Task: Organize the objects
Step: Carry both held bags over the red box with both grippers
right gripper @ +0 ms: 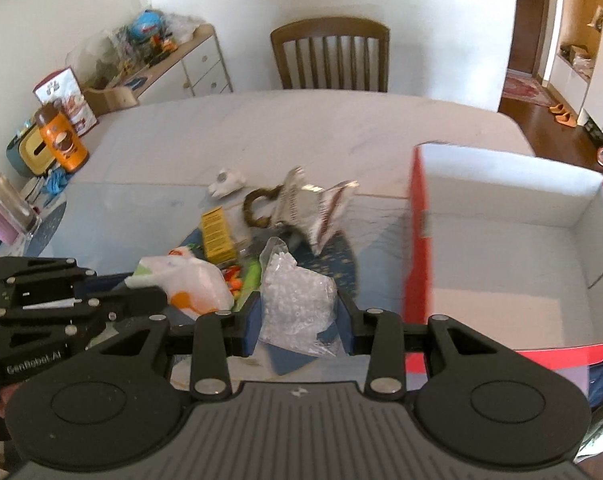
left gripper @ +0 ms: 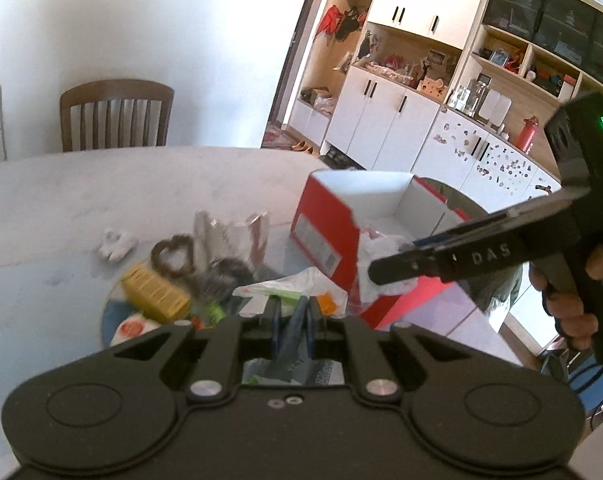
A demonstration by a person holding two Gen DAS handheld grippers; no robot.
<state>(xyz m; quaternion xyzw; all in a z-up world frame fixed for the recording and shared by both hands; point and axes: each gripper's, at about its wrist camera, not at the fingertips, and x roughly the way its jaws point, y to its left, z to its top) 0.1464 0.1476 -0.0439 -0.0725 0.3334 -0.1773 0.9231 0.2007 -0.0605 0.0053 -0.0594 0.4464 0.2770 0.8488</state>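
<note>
red box (right gripper: 417, 240) holds nothing visible

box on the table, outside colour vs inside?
Box: red outside, white inside; clearest in the right wrist view.

My right tongs (right gripper: 297, 320) pinch a clear bag of white beads (right gripper: 293, 300), lifted beside the open red box with white inside (right gripper: 501, 248). My left tongs (left gripper: 293, 320) clamp a white plastic bag (left gripper: 297, 284); a yellow carton (right gripper: 217, 236) and a brown heart wreath (left gripper: 172, 256) lie on the table
</note>
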